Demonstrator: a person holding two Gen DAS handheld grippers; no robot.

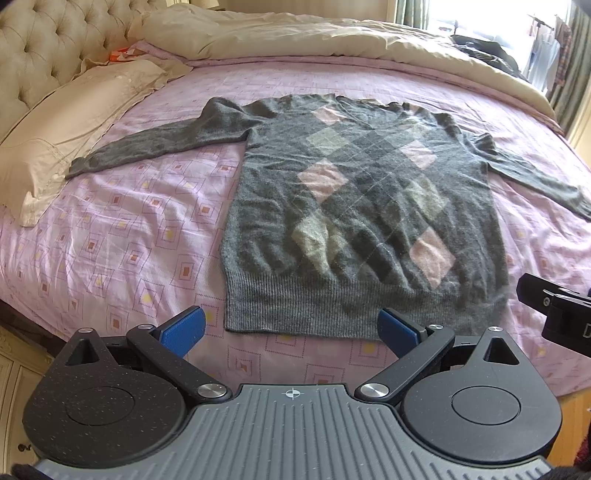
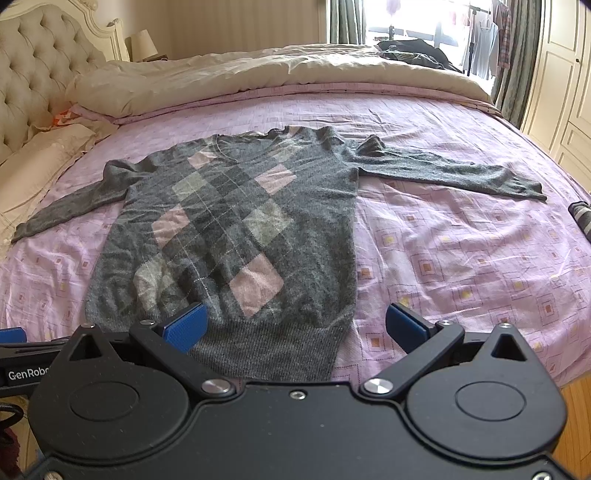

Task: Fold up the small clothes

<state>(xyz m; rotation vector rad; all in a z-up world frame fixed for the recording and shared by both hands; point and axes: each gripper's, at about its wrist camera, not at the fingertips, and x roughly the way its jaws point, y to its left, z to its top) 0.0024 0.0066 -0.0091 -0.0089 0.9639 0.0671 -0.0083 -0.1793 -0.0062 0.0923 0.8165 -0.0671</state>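
A wide bed fills both views, dressed in a lilac sheet [image 1: 140,229] printed with small squares, creased here and there. Flat on it, front up, lies the grey sweater [image 1: 354,206] with pink and pale diamonds, both sleeves stretched out sideways, ribbed hem toward the cameras, neck toward the far side. The left sleeve end reaches a cream pillow [image 1: 70,122] by the tufted headboard [image 1: 40,48]. Across the far side a beige duvet [image 2: 258,74] is bunched up, with dark clothes [image 2: 413,51] heaped on its far right end.

Left gripper [image 1: 291,328] hovers just short of the hem, blue pads wide apart, nothing between them. Right gripper [image 2: 295,326] hangs over the hem's right corner, pads equally spread, empty; its black body also pokes into the left view's right edge.

Behind the bed, a lamp [image 2: 142,44] stands by the headboard, bright windows with green curtains [image 2: 345,22] glow, garments hang on a rack [image 2: 484,37], and cream wardrobe doors [image 2: 561,74] line the right wall.
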